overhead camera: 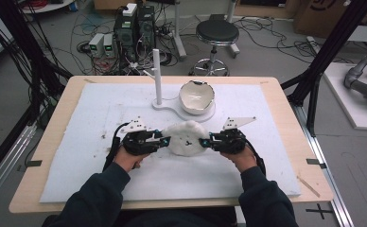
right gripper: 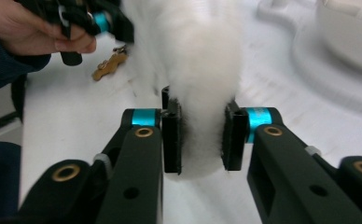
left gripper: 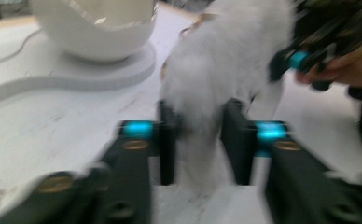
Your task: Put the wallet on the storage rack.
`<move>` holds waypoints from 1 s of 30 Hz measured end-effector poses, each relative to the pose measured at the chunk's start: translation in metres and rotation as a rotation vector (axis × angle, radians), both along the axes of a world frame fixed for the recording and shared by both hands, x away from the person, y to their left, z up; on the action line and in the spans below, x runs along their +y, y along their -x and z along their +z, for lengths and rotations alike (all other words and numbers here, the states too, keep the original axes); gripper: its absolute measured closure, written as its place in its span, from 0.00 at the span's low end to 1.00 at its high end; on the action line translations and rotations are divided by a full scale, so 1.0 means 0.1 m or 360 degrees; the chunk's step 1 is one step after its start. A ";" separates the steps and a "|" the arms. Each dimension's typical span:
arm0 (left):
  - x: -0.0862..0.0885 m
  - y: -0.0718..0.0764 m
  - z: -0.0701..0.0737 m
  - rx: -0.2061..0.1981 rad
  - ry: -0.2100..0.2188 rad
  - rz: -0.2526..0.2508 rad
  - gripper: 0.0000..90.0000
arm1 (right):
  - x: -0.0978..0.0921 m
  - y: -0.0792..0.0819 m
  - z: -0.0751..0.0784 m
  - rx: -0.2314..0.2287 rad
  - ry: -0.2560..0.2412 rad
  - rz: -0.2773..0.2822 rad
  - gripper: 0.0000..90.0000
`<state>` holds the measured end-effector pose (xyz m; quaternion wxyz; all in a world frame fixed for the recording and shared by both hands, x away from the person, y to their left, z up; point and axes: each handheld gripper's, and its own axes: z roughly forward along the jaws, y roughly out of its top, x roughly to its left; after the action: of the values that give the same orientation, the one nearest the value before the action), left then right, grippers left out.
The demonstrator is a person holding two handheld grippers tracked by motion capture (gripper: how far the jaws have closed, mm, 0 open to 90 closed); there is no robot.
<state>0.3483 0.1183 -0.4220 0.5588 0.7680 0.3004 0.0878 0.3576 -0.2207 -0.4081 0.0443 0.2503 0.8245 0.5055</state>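
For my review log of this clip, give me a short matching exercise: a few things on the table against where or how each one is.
Things:
1. fluffy white toy
2. cracked bowl
3. white post
4. left gripper

States:
A. stands upright on the white base, left of the bowl
B. pinched from both sides between the two grippers
C. sits on the round end of the white base, behind the toy
D. jaws closed on the toy's left side

Pairs: 1-B, 2-C, 3-A, 4-D

No readable text; box print seems cropped.
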 end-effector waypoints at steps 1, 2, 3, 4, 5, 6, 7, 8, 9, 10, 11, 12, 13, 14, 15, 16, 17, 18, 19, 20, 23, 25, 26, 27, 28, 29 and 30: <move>0.01 -0.01 0.00 -0.0002 -0.0001 0.0017 0.50 | 0.00 0.01 0.02 -0.0036 0.0026 0.0015 0.86; 0.03 -0.01 0.01 -0.0006 0.0016 0.0014 0.49 | 0.00 0.01 0.04 -0.0049 0.0045 0.0048 0.86; 0.04 -0.01 0.02 -0.0016 0.0036 0.0003 0.49 | 0.01 0.02 0.05 -0.0060 0.0056 0.0080 0.86; 0.04 -0.01 0.02 -0.0021 0.0053 -0.0007 0.49 | 0.03 0.03 0.06 -0.0071 0.0062 0.0104 0.86; 0.03 -0.01 0.02 -0.0022 0.0054 -0.0031 0.49 | 0.04 0.04 0.06 -0.0073 0.0061 0.0128 0.86; 0.00 0.00 0.02 -0.0015 0.0041 -0.0065 0.51 | 0.06 0.05 0.06 -0.0093 0.0068 0.0145 0.86; -0.03 0.01 0.01 -0.0001 0.0018 -0.0113 0.60 | 0.09 0.05 0.06 -0.0100 0.0063 0.0161 0.86; -0.06 0.03 -0.01 -0.0017 -0.0038 -0.0129 0.72 | 0.10 0.06 0.07 -0.0102 0.0057 0.0171 0.85; -0.07 0.04 -0.01 -0.0027 -0.0072 -0.0144 0.80 | 0.11 0.07 0.09 -0.0113 0.0042 0.0160 0.84; -0.07 0.04 -0.01 -0.0022 -0.0046 -0.0152 0.83 | 0.10 0.08 0.11 -0.0120 0.0003 0.0129 0.82; -0.07 0.05 0.01 -0.0040 -0.0024 -0.0151 0.85 | 0.07 0.07 0.12 -0.0105 -0.0042 0.0097 0.79; -0.06 0.06 0.02 -0.0064 0.0000 -0.0146 0.86 | 0.05 0.06 0.12 -0.0100 -0.0078 0.0076 0.76; -0.05 0.06 0.04 -0.0078 0.0016 -0.0140 0.87 | 0.03 0.05 0.11 -0.0085 -0.0083 0.0049 0.69; -0.03 0.06 0.04 -0.0086 0.0035 -0.0139 0.87 | 0.02 0.04 0.09 -0.0067 -0.0081 0.0016 0.62; -0.02 0.06 0.05 -0.0100 0.0052 -0.0131 0.87 | 0.01 0.02 0.07 -0.0036 -0.0088 0.0002 0.60; -0.02 0.07 0.06 -0.0117 0.0063 -0.0127 0.88 | 0.00 0.00 0.04 0.0000 -0.0106 0.0005 0.58; -0.01 0.07 0.07 -0.0124 0.0079 -0.0135 0.88 | 0.00 -0.01 0.02 0.0018 -0.0111 -0.0004 0.56; -0.02 0.07 0.07 -0.0119 0.0086 -0.0139 0.88 | 0.01 -0.01 0.02 0.0032 -0.0115 0.0000 0.58; -0.02 0.06 0.06 -0.0102 0.0078 -0.0135 0.87 | 0.02 -0.01 0.01 0.0041 -0.0118 0.0020 0.66; -0.03 0.06 0.05 -0.0086 0.0071 -0.0129 0.87 | 0.02 0.00 0.03 0.0027 -0.0116 0.0041 0.78; -0.02 0.02 0.02 -0.0003 0.0050 -0.0067 0.68 | 0.03 0.05 0.09 -0.0083 -0.0094 0.0040 0.83; 0.03 -0.01 0.03 0.0004 0.0017 0.0000 0.56 | 0.03 0.07 0.16 -0.0157 -0.0066 0.0003 0.84; 0.06 -0.02 0.03 0.0017 0.0017 0.0041 0.47 | 0.03 0.09 0.24 -0.0261 -0.0006 -0.0045 0.84; 0.11 -0.03 0.04 0.0023 0.0020 0.0071 0.46 | 0.03 0.10 0.28 -0.0299 0.0032 -0.0062 0.84; 0.16 -0.04 0.05 0.0021 0.0025 0.0091 0.46 | 0.03 0.10 0.28 -0.0299 0.0032 -0.0062 0.84; 0.22 -0.04 0.06 0.0010 0.0024 0.0112 0.44 | 0.02 0.09 0.31 -0.0328 0.0051 -0.0068 0.85; 0.28 -0.05 0.07 0.0006 0.0032 0.0142 0.41 | 0.01 0.06 0.36 -0.0359 0.0054 -0.0089 0.85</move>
<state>0.3531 0.1465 -0.4150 0.5613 0.7484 0.3363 0.1082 0.3513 -0.2199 -0.3717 0.1553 0.2140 0.8154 0.5149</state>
